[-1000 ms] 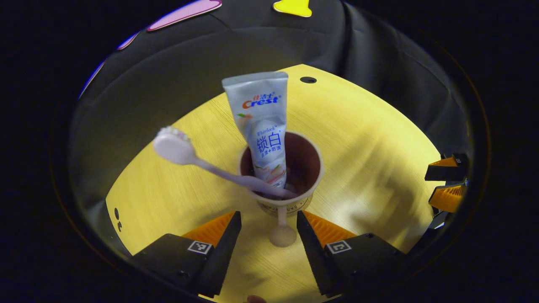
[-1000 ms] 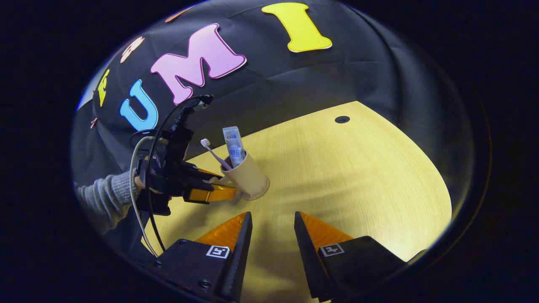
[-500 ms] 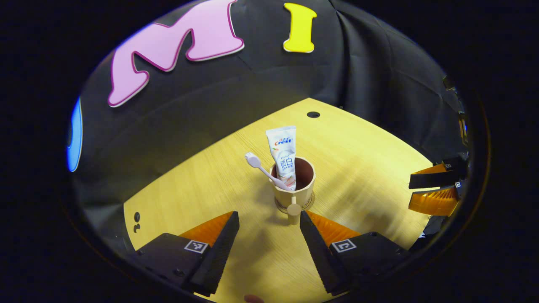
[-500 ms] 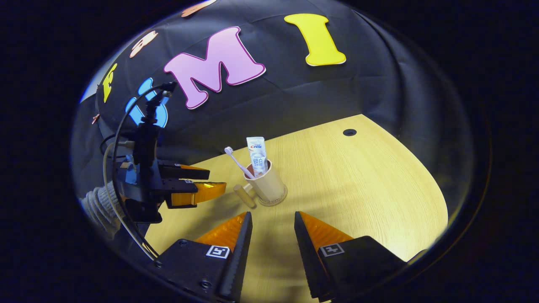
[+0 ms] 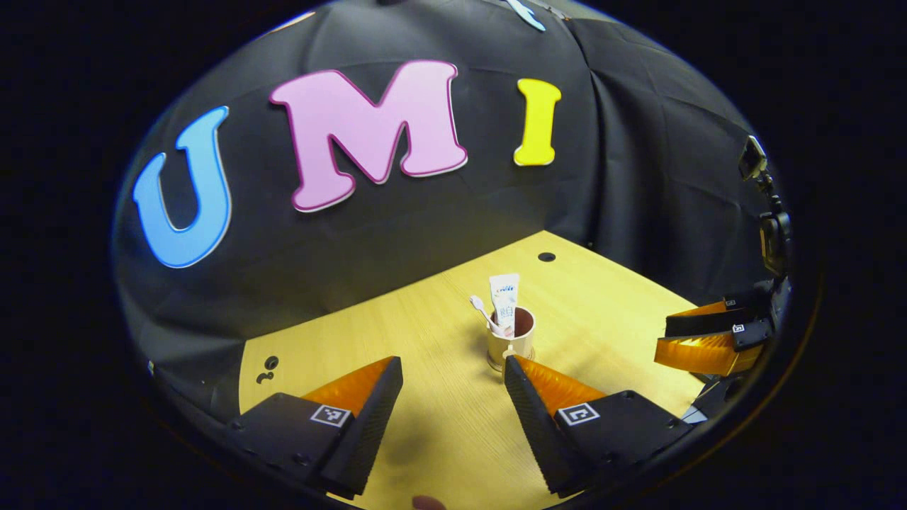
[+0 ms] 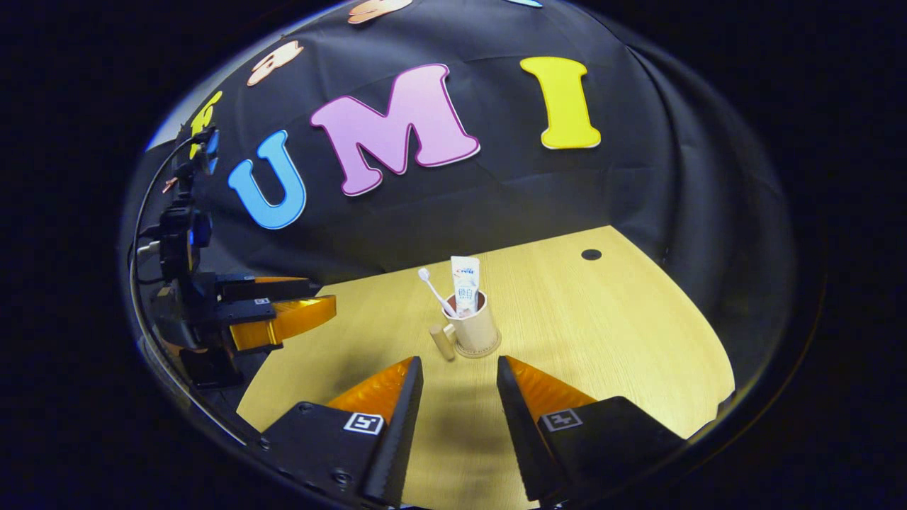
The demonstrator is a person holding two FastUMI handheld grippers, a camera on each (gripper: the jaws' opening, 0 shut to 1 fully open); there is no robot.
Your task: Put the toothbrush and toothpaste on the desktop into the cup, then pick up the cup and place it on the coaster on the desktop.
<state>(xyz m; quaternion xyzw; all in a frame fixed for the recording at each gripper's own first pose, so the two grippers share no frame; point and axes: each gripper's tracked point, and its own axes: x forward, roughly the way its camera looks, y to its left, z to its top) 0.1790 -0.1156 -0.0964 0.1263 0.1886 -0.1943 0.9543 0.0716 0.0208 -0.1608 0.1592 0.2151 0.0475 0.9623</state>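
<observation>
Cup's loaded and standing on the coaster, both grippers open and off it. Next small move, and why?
Probably none on the cup: toothbrush and toothpaste stand in it, and it sits upright on the coaster. I'd just ease the left gripper and right gripper, both open and empty, further away from it.

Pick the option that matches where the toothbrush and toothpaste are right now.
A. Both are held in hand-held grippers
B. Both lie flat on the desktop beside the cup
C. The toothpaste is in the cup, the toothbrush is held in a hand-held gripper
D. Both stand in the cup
D: in the right gripper view the toothbrush and toothpaste both stick up out of the cup, which stands on the desktop.
</observation>
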